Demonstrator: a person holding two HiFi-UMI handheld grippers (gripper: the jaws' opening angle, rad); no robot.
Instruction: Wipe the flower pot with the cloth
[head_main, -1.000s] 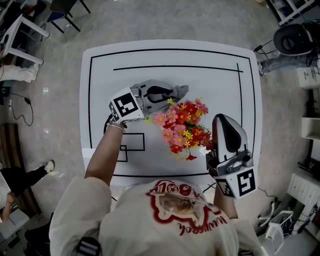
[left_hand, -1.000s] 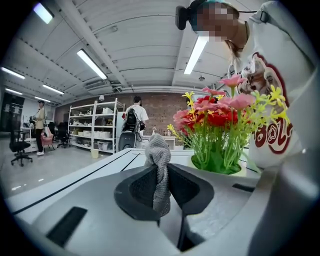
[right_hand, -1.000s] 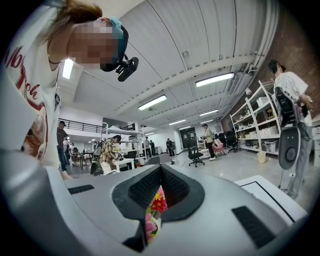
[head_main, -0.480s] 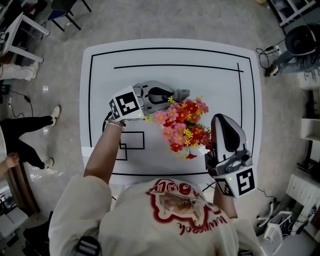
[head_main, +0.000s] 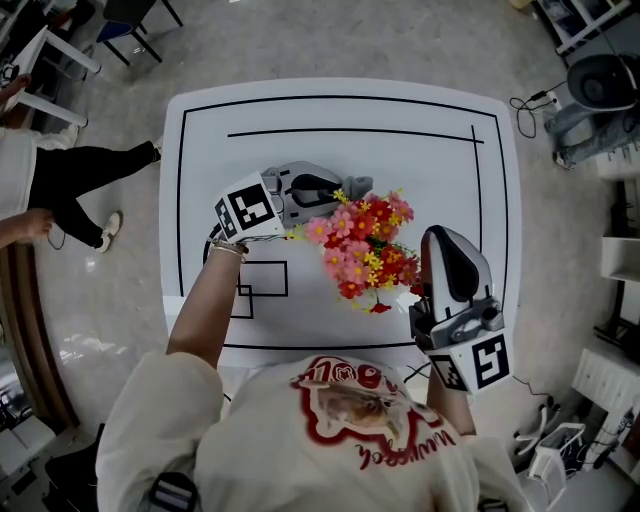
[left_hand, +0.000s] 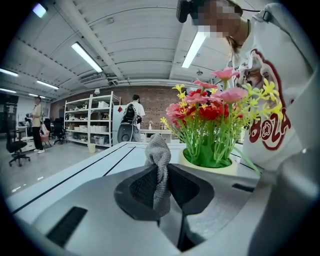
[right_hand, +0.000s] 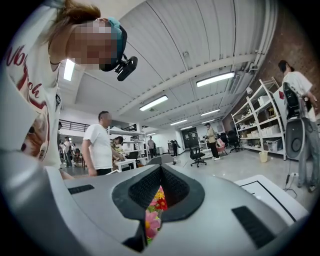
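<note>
Standing approx. mid table (head_main: 350, 130) — pot (left_hand: 220, 169), edges far

The flower pot (left_hand: 207, 167), pale cream, stands upright on the white surface (head_main: 400, 120) and holds pink, red and yellow flowers (head_main: 365, 250). The grey knit cloth (left_hand: 158, 150), twisted, sticks up pinched in the left hand-held gripper (left_hand: 161, 182), near the pot's eleven o'clock in the head view.
</note>
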